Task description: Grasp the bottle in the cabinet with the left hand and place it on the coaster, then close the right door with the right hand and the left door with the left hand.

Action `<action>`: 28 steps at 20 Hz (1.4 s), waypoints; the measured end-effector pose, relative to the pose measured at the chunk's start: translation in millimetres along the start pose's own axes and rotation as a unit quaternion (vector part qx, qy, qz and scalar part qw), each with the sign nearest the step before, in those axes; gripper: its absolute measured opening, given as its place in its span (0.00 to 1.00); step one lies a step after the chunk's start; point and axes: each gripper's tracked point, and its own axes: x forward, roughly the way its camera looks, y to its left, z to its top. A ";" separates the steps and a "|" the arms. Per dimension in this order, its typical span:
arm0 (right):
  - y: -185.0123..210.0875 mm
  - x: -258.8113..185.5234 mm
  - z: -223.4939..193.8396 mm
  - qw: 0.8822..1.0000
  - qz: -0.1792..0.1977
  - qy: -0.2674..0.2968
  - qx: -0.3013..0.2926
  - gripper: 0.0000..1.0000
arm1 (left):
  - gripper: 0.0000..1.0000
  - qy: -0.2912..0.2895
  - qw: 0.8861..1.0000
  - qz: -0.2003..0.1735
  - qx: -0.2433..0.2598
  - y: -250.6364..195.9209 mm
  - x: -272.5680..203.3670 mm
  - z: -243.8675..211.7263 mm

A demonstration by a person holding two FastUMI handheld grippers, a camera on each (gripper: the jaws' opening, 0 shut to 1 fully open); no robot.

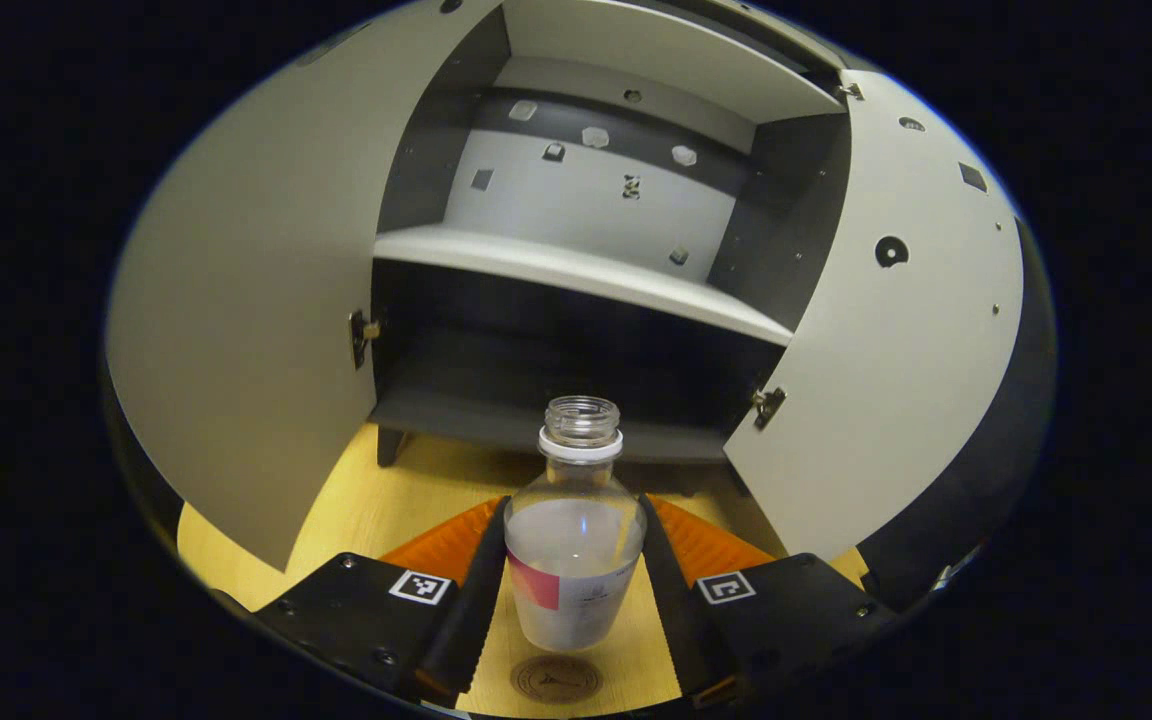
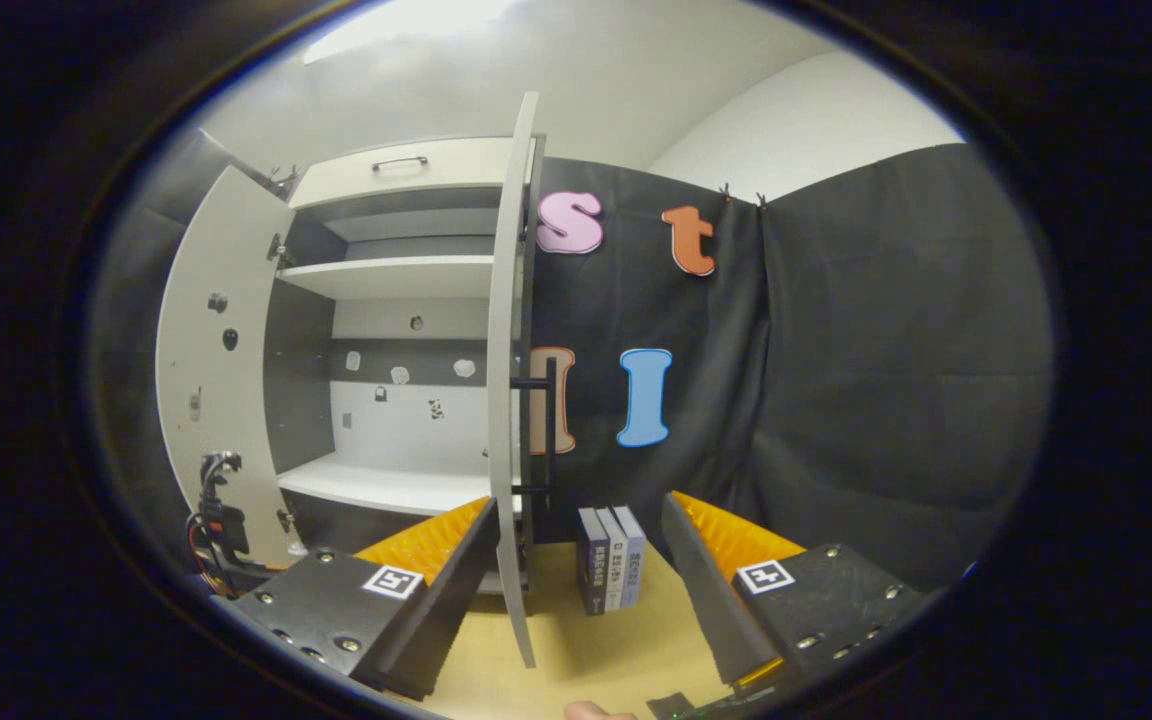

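Observation:
A clear, capless bottle [image 1: 576,560] with a pink and white label and clear liquid stands upright between the fingers of my left gripper [image 1: 573,503], which is shut on its sides. A round brown coaster [image 1: 556,680] lies on the wooden table just under and in front of the bottle's base. Behind them the cabinet [image 1: 576,270] stands with its left door [image 1: 246,300] and right door [image 1: 886,350] swung open. My right gripper [image 2: 579,502] is open and holds nothing. The right door [image 2: 506,400], seen edge-on with its dark handle [image 2: 548,430], rises just inside its left finger.
Three books [image 2: 611,555] stand upright on the table against the black cloth, right of the cabinet. The cabinet's lower compartment [image 1: 536,400] is dark, its white shelf bare. At the left of the right gripper view, a cabled device [image 2: 219,520] sits by the left door [image 2: 226,380].

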 end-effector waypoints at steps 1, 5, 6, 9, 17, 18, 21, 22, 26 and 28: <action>0.1 1.5 0.0 1.000 0.000 0.002 0.000 0.98 | 0.75 0.018 1.000 0.001 -0.008 1.9 2.3 -15.5; 0.6 6.0 -1.8 1.000 0.001 0.004 -0.002 0.98 | 0.76 0.070 0.997 0.014 -0.019 14.3 7.5 -67.4; 1.3 6.8 -2.8 1.000 0.001 0.004 -0.005 0.98 | 0.76 0.077 0.997 0.019 -0.021 16.7 8.9 -75.7; 2.7 9.2 -6.4 1.000 0.003 0.009 -0.011 0.96 | 0.76 0.094 0.995 0.026 -0.031 17.8 10.7 -96.1; 5.1 14.2 -13.1 1.000 0.006 0.019 -0.009 0.98 | 0.76 0.060 0.997 0.025 0.043 7.5 11.3 -118.8; 5.1 14.5 -14.2 1.000 0.006 0.020 -0.009 0.98 | 0.76 0.049 0.997 0.025 0.046 4.7 9.4 -117.4; 6.0 16.4 -17.1 1.000 0.009 0.024 -0.006 0.98 | 0.78 0.059 0.997 0.010 0.043 -6.6 3.5 -127.6; 6.4 16.7 -18.6 1.000 0.010 0.025 -0.005 0.98 | 0.79 0.065 0.997 0.006 0.046 -9.3 1.5 -131.8; 4.7 18.6 -22.8 1.000 0.008 0.029 -0.003 0.98 | 0.78 0.079 0.995 0.015 0.059 -6.1 -2.4 -137.9; 3.3 19.4 -26.4 0.999 0.009 0.033 -0.001 0.98 | 0.78 0.083 0.995 0.011 0.062 -9.2 -5.1 -140.4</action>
